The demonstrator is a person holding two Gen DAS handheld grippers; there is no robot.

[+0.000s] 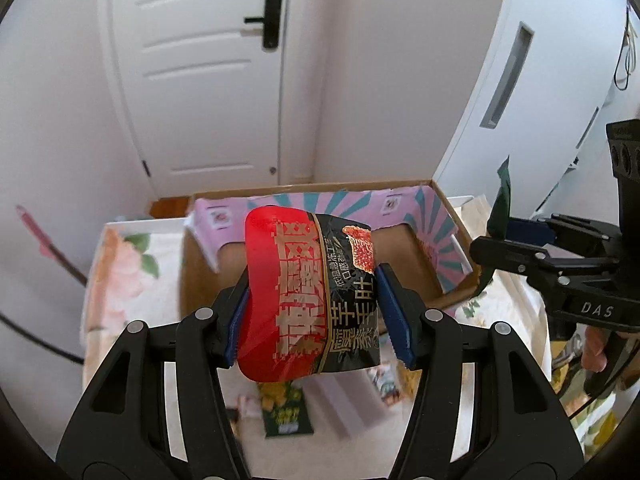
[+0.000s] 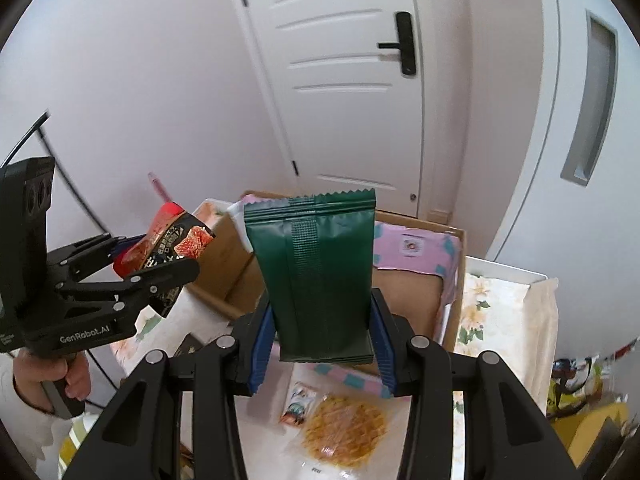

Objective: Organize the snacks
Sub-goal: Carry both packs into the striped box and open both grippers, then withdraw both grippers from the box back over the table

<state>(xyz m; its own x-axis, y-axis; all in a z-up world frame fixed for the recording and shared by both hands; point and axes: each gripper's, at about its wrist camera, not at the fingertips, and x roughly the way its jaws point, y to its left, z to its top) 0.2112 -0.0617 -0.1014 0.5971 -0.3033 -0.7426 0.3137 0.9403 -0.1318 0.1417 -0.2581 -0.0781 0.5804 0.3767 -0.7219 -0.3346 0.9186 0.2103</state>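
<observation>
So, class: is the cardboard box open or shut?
Open: the cardboard box has its flaps up and its brown floor shows.

Ahead of you stands a white panelled door (image 1: 208, 80) with a black lever handle (image 1: 269, 18), set in plain white walls (image 1: 60, 140). To its right curves a white cabinet front (image 1: 532, 80) with a grey recessed slot (image 1: 508, 76). A strip of what looks like wooden floor (image 1: 170, 206) shows below.
</observation>
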